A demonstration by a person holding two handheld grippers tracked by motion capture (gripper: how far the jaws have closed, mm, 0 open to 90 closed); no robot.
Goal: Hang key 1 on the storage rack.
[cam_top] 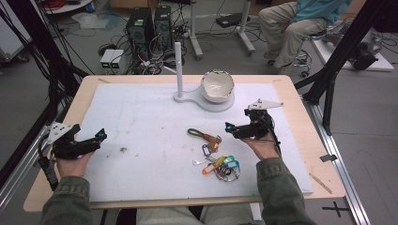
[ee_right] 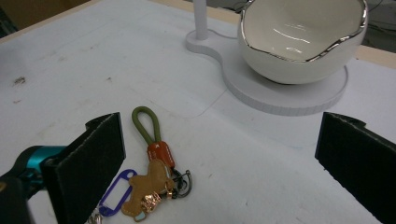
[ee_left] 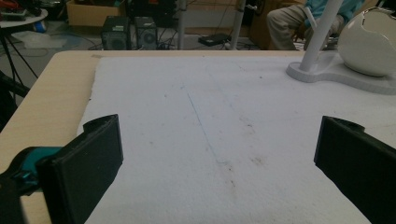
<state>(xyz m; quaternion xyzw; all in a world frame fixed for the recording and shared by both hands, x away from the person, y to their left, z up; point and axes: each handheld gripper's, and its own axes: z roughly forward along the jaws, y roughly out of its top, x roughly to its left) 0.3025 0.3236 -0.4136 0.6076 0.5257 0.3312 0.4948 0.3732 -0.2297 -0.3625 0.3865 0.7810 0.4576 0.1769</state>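
One keychain [ee_right: 156, 175] low centre-left in right gripper view, flat on desk mat. Light, floppy, metal bits slippery. You grip stiff green loop [ee_right: 144, 123]. Right gripper [cam_top: 237, 129] jaws wide open, near it; left gripper [cam_top: 94, 140] jaws open, empty.

Beyond the wooden table [cam_top: 305, 117], computer towers [cam_top: 150, 26] and tangled cables [cam_top: 117, 42] crowd the grey floor [cam_top: 366, 122].
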